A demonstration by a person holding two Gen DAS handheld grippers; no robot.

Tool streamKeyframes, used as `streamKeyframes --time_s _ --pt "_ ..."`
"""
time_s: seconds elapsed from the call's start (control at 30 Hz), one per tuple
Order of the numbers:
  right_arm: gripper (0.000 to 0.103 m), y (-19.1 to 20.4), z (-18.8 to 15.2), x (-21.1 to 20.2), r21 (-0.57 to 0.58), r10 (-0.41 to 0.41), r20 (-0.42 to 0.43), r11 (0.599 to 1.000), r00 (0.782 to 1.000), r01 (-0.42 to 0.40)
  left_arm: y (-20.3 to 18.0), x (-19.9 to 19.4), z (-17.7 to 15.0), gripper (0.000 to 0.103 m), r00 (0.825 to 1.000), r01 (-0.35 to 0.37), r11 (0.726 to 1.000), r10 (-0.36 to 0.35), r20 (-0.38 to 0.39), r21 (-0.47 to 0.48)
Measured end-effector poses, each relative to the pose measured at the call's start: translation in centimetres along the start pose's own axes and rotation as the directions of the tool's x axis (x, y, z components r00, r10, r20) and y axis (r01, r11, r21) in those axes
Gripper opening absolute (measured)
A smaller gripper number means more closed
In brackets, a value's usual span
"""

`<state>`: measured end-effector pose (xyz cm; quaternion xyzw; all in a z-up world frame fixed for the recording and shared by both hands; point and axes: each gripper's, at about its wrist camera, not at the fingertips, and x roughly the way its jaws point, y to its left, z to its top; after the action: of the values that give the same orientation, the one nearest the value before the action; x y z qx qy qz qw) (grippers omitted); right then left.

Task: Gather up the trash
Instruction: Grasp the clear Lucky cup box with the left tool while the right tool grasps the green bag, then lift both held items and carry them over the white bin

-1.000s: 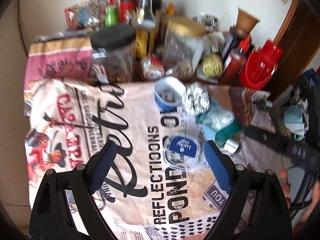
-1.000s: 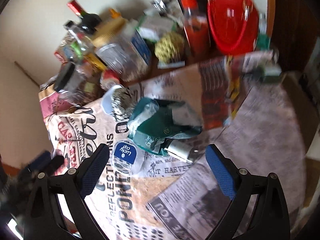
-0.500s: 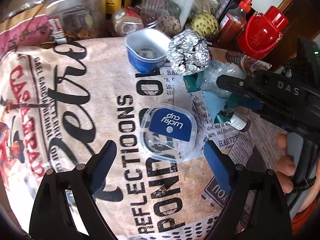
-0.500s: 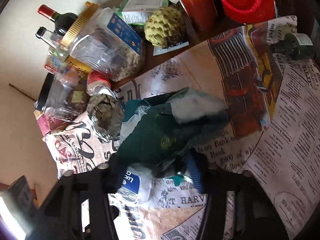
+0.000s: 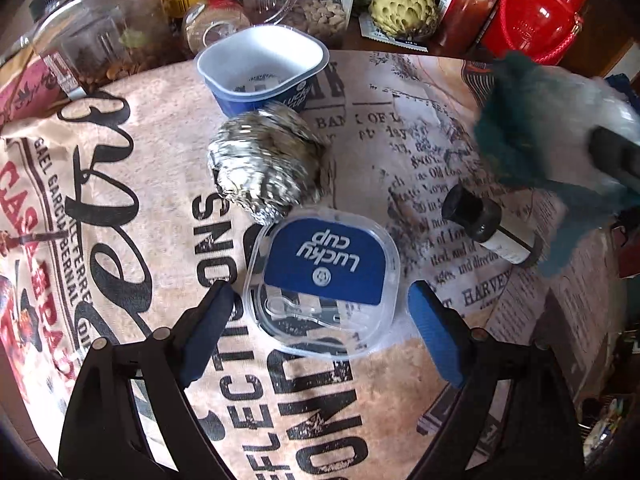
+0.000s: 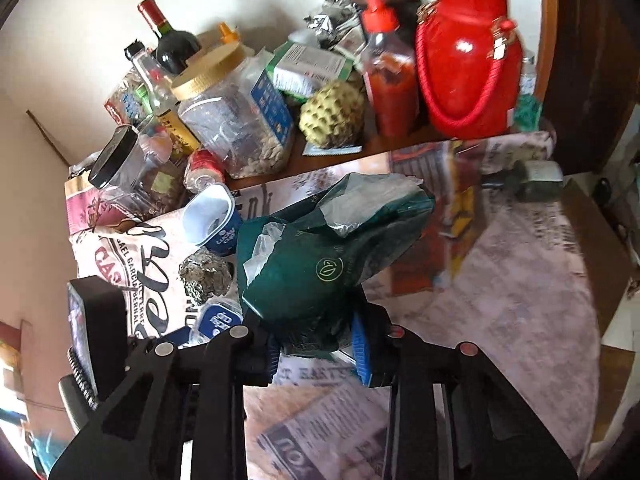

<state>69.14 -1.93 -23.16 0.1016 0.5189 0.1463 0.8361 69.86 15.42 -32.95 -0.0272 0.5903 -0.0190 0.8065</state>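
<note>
A clear plastic lid (image 5: pixel 332 256) with a blue "Lucky cup" label lies flat on the printed tablecloth (image 5: pixel 120 208). My left gripper (image 5: pixel 318 296) stands open astride it; its jaws are closing slightly and the pads are still clear of the lid. A crumpled foil ball (image 5: pixel 264 176) and an empty blue cup (image 5: pixel 260 68) sit just beyond. My right gripper (image 6: pixel 318 350) is closing, its pads pressing on a crumpled dark green plastic bag (image 6: pixel 320 256), which hangs above the cloth. A small black-capped bottle (image 5: pixel 488 232) lies under the bag.
Along the back edge crowd nut jars (image 6: pixel 240 120), a wine bottle (image 6: pixel 172 40), a custard apple (image 6: pixel 332 116), a red sauce bottle (image 6: pixel 388 76) and a red flask (image 6: pixel 464 60). A dark little bottle (image 6: pixel 532 184) lies at the right. Newspaper-print cloth covers the near right.
My left gripper came down close over the lid. The right gripper shut on the green bag and raised it, uncovering the small bottle.
</note>
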Motion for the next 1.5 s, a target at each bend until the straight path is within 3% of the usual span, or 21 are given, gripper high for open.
streamKeyframes --time_s 0.1,0.3,0.5,0.63,0.87,1.2,1.37,1.5 --pt "0.027 -0.5 -0.1 -1.2 -0.001 -0.025 0.022 1.000 0.999 0.025 -0.7 0.0 0.2 0.077 0.999 -0.036 0.999 0.035 0.020 0.021" --pt "0.027 -2.0 -0.3 -4.1 0.006 -0.033 0.058 0.999 0.998 0.032 -1.1 -1.4 0.4 0.076 0.999 0.023 0.999 -0.022 0.034 -0.033" --pt "0.027 -3.6 -0.7 -8.5 -0.021 -0.025 0.121 0.999 0.992 0.028 -2.6 -6.9 0.0 0.076 0.992 0.015 0.999 -0.009 0.126 -0.046" --pt "0.027 -4.4 -1.4 -11.5 -0.052 -0.001 0.160 0.999 0.987 0.009 -4.1 -11.8 -1.0 0.076 0.978 -0.002 0.998 0.014 0.210 -0.059" --pt "0.027 -6.2 -3.1 -17.4 -0.136 0.071 0.219 0.990 0.973 -0.041 -7.1 -21.0 -5.1 0.076 0.919 -0.033 0.986 0.095 0.383 -0.165" --pt "0.027 -6.2 -6.3 -23.8 -0.238 0.153 0.284 0.968 0.947 -0.085 -10.5 -30.7 -12.6 0.076 0.830 -0.033 0.971 0.158 0.535 -0.237" --pt "0.027 -5.5 -8.6 -27.0 -0.261 0.176 0.317 0.961 0.932 -0.093 -11.5 -34.4 -16.2 0.076 0.798 -0.013 0.974 0.147 0.585 -0.227" --pt "0.027 -4.4 -11.2 -29.6 -0.266 0.177 0.366 0.961 0.914 -0.080 -11.8 -36.2 -18.8 0.076 0.785 -0.011 0.981 0.130 0.605 -0.196"
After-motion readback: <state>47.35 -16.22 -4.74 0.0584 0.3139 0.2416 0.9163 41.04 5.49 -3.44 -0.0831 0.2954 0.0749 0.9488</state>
